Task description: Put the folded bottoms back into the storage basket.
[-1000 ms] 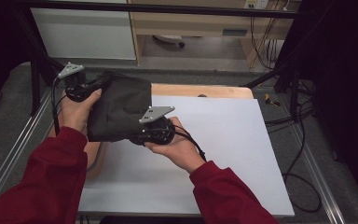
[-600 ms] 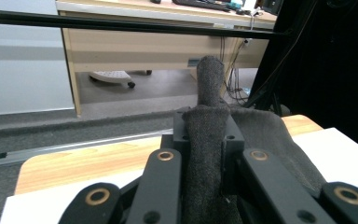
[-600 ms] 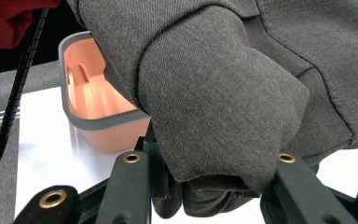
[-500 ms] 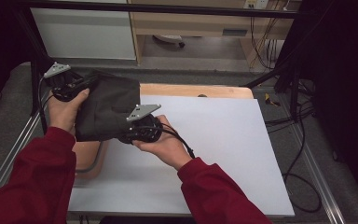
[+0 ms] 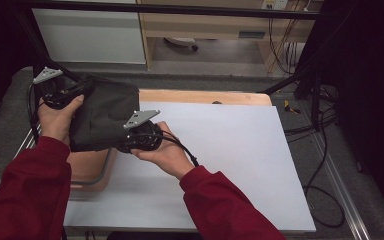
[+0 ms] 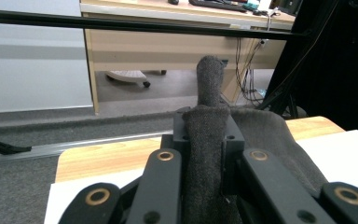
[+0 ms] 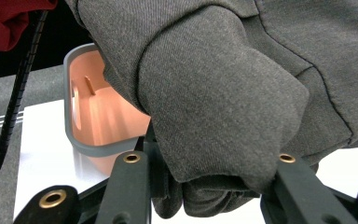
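Observation:
A folded dark grey garment (image 5: pixel 102 117) hangs between my two grippers above the table's left end. My left gripper (image 5: pixel 72 92) holds its far left edge. In the left gripper view a ridge of the grey cloth (image 6: pixel 208 93) stands up between the jaws of the left gripper (image 6: pixel 205 128), which are shut on it. My right gripper (image 5: pixel 130 140) grips the near right edge. A thick bundle of the garment (image 7: pixel 223 93) fills the space between the jaws of the right gripper (image 7: pixel 207 163). An orange bin (image 5: pixel 87 170) lies under the garment.
The bin has a grey rim (image 7: pixel 67 107) and sits at the left edge of a white sheet (image 5: pixel 230 150) that covers most of the wooden table (image 5: pixel 205 96). A black frame bar (image 6: pixel 168 25) crosses behind. Cables (image 5: pixel 325 165) trail on the floor at the right.
Both grippers have carried the garment to the left, from over the white sheet to above the orange bin. Both grips have stayed the same.

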A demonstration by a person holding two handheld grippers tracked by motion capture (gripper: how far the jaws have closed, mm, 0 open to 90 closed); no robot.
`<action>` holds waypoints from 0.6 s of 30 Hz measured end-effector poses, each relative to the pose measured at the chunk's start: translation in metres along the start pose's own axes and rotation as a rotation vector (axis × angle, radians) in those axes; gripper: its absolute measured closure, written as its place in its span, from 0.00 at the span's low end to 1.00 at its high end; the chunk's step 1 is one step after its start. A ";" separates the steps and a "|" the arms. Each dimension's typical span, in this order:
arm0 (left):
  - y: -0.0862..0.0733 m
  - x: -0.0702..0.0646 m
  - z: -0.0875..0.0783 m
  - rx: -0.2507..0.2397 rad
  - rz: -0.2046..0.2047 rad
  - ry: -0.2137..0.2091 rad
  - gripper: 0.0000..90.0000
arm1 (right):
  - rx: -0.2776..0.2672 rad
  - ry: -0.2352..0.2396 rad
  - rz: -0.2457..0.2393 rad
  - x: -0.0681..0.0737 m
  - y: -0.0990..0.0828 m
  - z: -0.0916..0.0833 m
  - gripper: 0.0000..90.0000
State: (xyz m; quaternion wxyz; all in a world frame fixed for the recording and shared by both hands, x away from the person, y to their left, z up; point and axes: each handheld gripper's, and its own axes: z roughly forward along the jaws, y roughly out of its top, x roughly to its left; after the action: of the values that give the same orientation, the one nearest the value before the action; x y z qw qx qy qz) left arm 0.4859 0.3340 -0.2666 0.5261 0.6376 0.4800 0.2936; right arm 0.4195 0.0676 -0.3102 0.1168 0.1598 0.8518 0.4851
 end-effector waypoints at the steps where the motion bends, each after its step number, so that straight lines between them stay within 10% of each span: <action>1: 0.000 0.001 -0.001 -0.001 0.001 0.002 0.91 | 0.000 0.000 -0.005 0.000 0.001 0.001 0.71; 18: 0.000 0.017 -0.011 0.001 0.004 0.028 0.91 | -0.009 0.010 -0.009 0.008 0.008 0.017 0.71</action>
State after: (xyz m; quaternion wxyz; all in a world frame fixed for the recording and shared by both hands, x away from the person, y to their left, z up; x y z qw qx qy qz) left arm 0.4820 0.3539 -0.2660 0.5182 0.6348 0.4862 0.3035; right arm 0.4196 0.0878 -0.3119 0.1155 0.1531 0.8508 0.4892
